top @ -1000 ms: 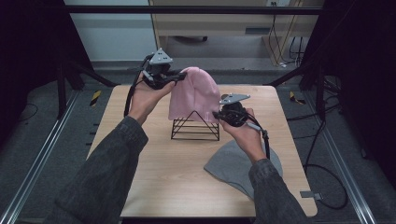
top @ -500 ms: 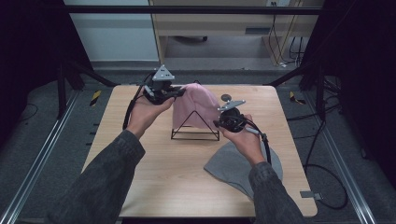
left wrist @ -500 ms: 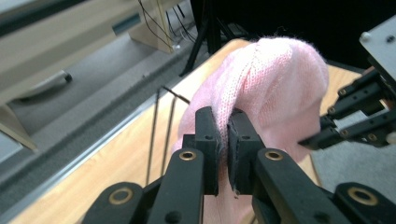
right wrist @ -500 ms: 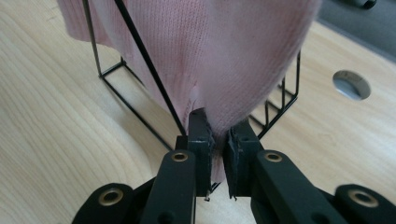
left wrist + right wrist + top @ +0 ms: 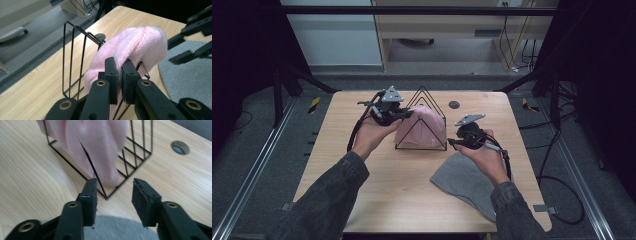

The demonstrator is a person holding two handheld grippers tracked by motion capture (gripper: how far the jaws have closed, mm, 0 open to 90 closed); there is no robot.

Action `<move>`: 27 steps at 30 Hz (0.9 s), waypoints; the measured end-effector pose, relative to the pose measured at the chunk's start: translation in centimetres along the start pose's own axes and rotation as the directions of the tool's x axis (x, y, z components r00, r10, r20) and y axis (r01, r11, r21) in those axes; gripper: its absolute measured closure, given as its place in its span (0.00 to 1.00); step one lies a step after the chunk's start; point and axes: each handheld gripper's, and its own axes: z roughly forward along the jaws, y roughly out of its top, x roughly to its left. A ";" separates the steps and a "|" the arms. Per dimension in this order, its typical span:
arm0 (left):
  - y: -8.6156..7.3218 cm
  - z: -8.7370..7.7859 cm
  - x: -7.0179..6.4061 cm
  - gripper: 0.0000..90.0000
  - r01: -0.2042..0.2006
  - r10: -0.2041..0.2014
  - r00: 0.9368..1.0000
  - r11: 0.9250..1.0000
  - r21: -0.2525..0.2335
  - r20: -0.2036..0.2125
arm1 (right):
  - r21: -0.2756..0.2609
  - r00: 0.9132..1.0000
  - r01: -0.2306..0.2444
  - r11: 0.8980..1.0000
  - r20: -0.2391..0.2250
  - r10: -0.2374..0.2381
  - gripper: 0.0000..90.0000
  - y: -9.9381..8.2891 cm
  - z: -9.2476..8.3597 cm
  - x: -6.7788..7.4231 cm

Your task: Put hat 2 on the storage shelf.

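On a wooden table (image 5: 362,200) stand one black wire rack (image 5: 424,100), one pink knit hat (image 5: 422,131) and one grey knit hat (image 5: 467,182), worked by two hand-held grippers. At left, the left gripper (image 5: 404,114) has its jaws pressed together on a fold of the pink knit hat, the fabric pinched between the pads in the left gripper view, where the hat bulges up and away from the jaws over the rack's wire frame. The hat is draped across the rack at mid-table, sagging inside the triangular wires. At right, the right gripper (image 5: 452,142) has just been opening; its jaws stand spread with nothing between them, just beside the rack's near corner and the hat's lower edge. The grey knit hat lies flat under the right hand.
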 end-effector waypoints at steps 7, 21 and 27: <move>-1.3 0.2 -0.2 0.93 0.019 -0.019 1.000 1.000 0.024 0.004 | 0.022 0.998 -0.042 0.999 0.044 0.041 0.50 -2.6 -1.2 -1.7; -5.7 -3.1 -2.1 0.41 0.035 -0.034 0.999 0.999 0.027 -0.029 | 0.070 0.985 -0.165 0.984 0.066 0.160 0.43 -7.3 -1.9 -5.1; -10.5 -3.8 -2.8 0.23 0.044 -0.042 0.999 0.994 0.099 -0.019 | 0.110 0.973 -0.216 0.970 0.105 0.205 0.48 -8.9 -1.5 -6.9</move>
